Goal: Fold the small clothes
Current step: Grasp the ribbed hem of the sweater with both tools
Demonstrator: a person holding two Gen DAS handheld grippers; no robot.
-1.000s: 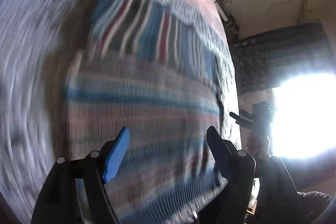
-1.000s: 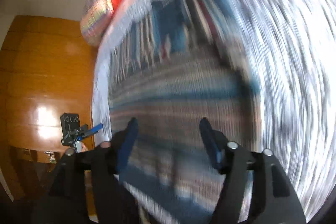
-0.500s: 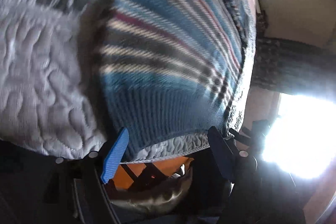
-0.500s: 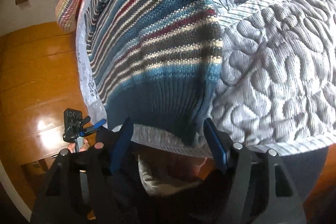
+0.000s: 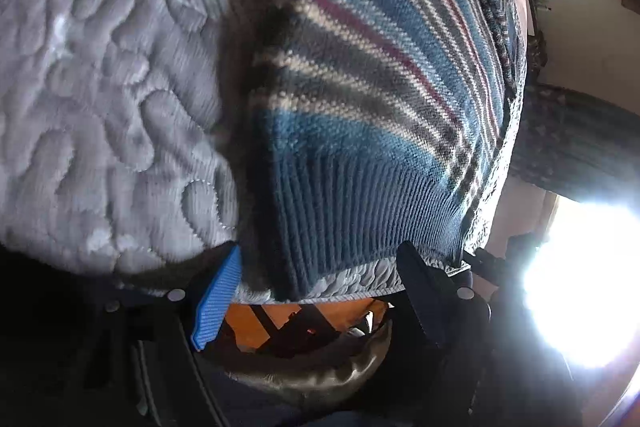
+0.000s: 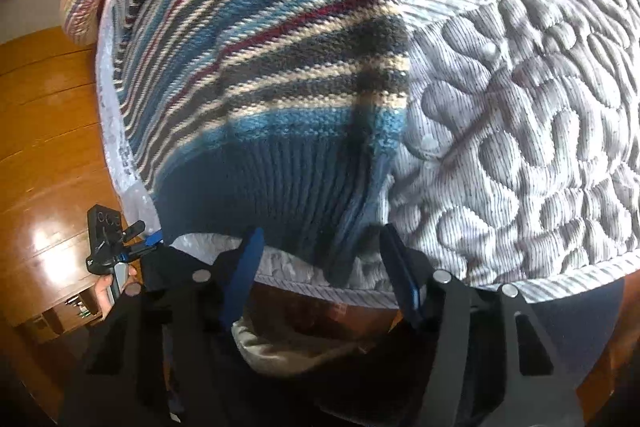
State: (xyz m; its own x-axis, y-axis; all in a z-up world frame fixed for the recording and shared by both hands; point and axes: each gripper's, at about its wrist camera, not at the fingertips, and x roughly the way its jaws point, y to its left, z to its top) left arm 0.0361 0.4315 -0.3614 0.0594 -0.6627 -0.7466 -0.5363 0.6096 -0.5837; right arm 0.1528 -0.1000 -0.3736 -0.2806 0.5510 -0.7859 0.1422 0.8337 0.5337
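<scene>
Sweater (image 5: 360, 131), striped knit, lies flat on quilt (image 5: 100, 107), ribbed hem at the bed edge. Left gripper (image 5: 320, 263) spread wide, holding nothing. Right gripper (image 6: 322, 247) likewise spread, empty, tips near the hem.

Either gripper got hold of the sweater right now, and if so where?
Nothing is held. Both the left gripper and right gripper have open jaws just short of the striped sweater's ribbed hem, which lies on the quilt.
</scene>
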